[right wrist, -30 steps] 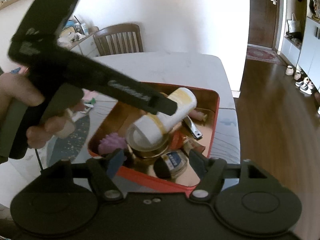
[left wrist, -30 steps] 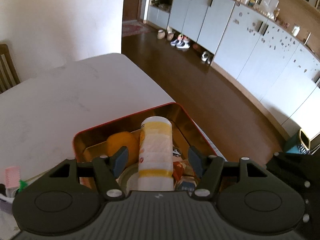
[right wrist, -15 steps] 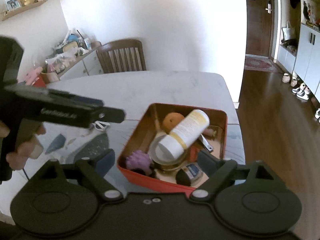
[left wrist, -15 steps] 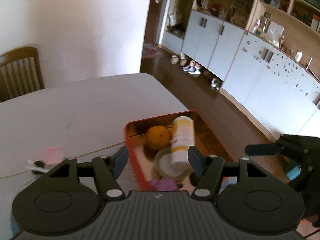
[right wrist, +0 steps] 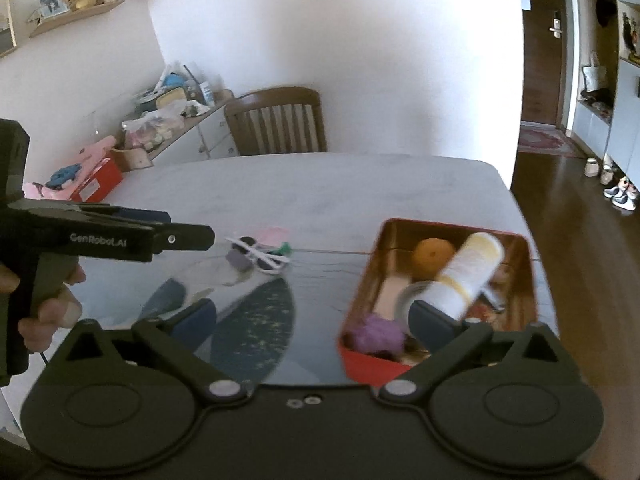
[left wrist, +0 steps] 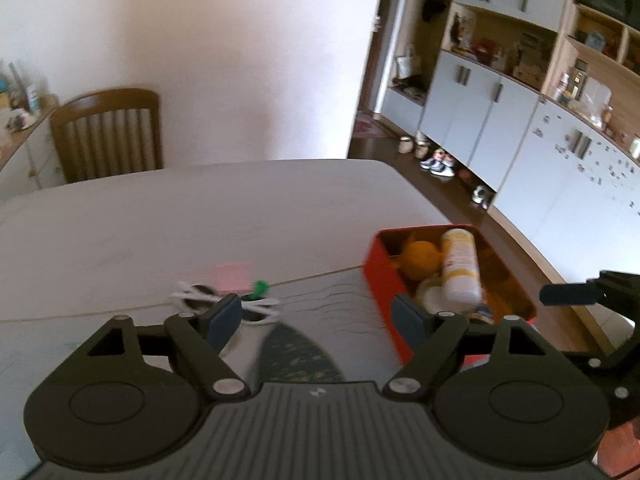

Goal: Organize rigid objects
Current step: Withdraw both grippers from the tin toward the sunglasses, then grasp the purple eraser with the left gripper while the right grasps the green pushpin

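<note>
A red tin (left wrist: 384,280) (right wrist: 372,356) sits at the table's right edge. In it lie a white and yellow bottle (left wrist: 460,268) (right wrist: 468,276), an orange (left wrist: 420,258) (right wrist: 434,254), a purple ball (right wrist: 378,334) and other small items. White sunglasses (left wrist: 224,300) (right wrist: 260,258), a pink item (left wrist: 232,276) and a small green item (left wrist: 260,288) lie on the table left of the tin. My left gripper (left wrist: 316,316) is open and empty, above the table left of the tin; it shows in the right wrist view (right wrist: 176,236). My right gripper (right wrist: 316,320) is open and empty, near the tin's front.
A dark leaf-patterned mat (right wrist: 256,320) covers the near table. A wooden chair (right wrist: 280,124) stands at the far side. A cluttered sideboard (right wrist: 172,120) is at the far left. White cabinets (left wrist: 540,152) and shoes (left wrist: 436,164) line the floor to the right.
My left gripper has let go of the bottle in the tin and drawn back to the left. My right gripper has also pulled back, so the tin sits farther right.
</note>
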The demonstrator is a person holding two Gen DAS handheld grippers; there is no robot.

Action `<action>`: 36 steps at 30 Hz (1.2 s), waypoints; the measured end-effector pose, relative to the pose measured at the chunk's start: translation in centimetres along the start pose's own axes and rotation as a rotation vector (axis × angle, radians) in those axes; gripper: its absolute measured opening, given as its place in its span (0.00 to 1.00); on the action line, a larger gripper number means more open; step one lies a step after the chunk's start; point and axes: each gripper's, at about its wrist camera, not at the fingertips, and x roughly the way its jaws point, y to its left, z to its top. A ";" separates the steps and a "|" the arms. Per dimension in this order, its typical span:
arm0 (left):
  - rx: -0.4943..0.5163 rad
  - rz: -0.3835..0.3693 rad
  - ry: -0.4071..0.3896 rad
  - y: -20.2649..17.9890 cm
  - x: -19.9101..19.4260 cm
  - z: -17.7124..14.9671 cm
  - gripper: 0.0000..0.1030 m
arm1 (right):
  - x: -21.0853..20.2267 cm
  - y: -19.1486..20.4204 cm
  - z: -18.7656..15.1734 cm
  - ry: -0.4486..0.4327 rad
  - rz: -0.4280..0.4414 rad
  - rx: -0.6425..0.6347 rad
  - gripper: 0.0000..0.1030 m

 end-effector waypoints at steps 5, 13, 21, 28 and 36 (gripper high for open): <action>-0.015 0.038 -0.005 3.3 -0.2 -0.6 0.81 | 1.6 3.0 0.3 0.017 0.016 -0.028 0.99; -0.049 0.085 0.003 8.6 1.8 -1.8 0.81 | 4.6 5.3 1.9 0.036 -0.028 -0.043 0.99; -0.015 0.064 0.011 10.1 4.7 -3.3 0.81 | 9.4 5.5 3.8 0.072 -0.083 -0.023 0.97; 0.036 0.062 0.000 9.1 7.9 -4.2 0.81 | 14.3 4.8 5.6 0.111 -0.113 -0.020 0.90; 0.081 0.053 0.015 8.5 11.3 -4.7 0.81 | 20.0 3.9 6.4 0.200 -0.116 0.018 0.72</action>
